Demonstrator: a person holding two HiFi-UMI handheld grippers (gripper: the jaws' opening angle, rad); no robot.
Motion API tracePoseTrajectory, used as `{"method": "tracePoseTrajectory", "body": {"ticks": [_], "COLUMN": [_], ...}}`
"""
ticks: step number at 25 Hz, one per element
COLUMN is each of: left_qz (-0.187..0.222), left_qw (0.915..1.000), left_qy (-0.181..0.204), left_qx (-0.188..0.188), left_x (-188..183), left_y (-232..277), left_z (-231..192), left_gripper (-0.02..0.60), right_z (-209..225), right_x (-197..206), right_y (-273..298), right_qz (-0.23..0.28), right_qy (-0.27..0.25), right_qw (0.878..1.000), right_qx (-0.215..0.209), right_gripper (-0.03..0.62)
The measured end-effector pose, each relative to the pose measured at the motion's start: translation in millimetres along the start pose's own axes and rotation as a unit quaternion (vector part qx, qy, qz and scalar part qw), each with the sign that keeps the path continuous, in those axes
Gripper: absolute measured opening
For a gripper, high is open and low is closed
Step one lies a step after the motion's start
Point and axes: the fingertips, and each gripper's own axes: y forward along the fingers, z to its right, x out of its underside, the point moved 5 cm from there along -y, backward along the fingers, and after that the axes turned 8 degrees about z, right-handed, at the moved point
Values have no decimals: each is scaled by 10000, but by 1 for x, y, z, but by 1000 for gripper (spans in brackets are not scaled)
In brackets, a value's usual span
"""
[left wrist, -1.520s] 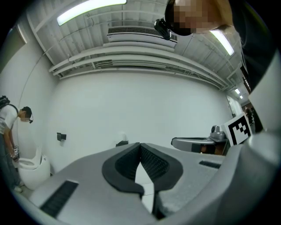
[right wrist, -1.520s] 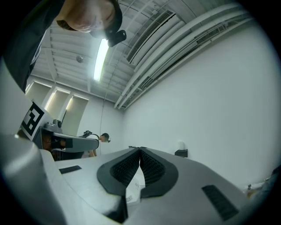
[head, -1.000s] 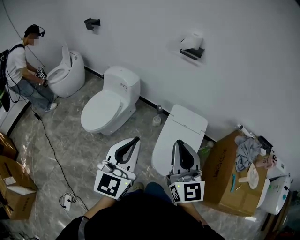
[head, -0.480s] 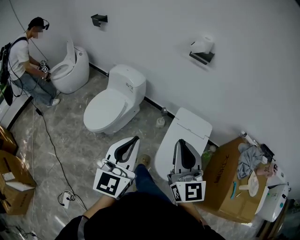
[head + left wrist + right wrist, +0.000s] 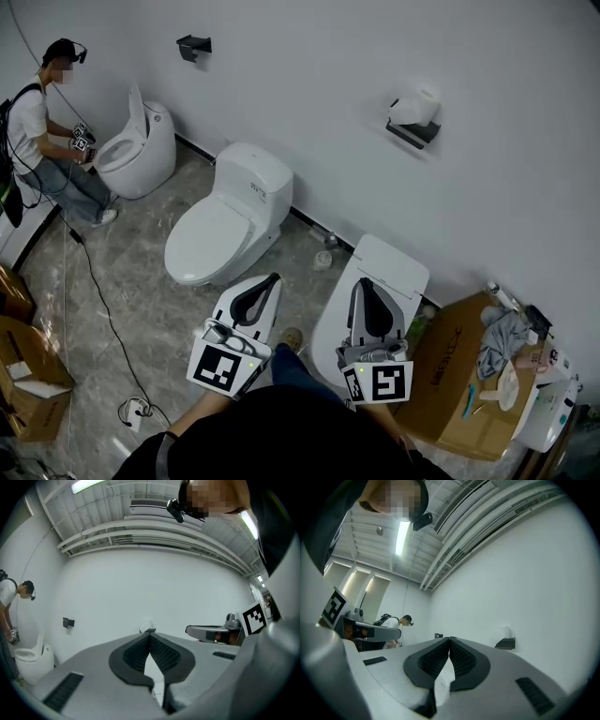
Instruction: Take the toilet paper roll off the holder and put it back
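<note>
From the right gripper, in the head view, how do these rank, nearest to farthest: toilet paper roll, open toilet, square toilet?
1. square toilet, just below the right gripper
2. toilet paper roll, on the wall ahead
3. open toilet, far left

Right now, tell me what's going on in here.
Someone holds the left gripper and right gripper out in front, both shut and empty. The toilet paper roll sits on its black holder on the wall ahead, not yet touched. Another person works at a toilet at the far left.
</note>
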Motion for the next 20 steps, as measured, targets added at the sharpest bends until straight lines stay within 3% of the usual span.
{"method": "tracePoseTrajectory", "body": {"ticks": [7,11,17,20], "left_qz": [97,-42,138,-14], "left_qw": [9999,9998,9985,9979], "left_qy": [-34,-70,-90,-98], "left_qx": [130,207,522,640], "left_x": [3,13,15,26], "left_y": [67,103,164,188], "left_z": [-40,-57,-70,-72], "left_gripper": [6,6,6,6], "right_z": [30,50,85,104], "right_x": [21,34,50,58], "right_y": [68,97,130,139], "right_qz": [-41,-83,-133,-139], "right_qy": [-47,-59,-100,-137], "right_qw": [9999,9997,9988,9978], "right_qx": [80,201,457,626], "right_gripper": [23,23,23,23]}}
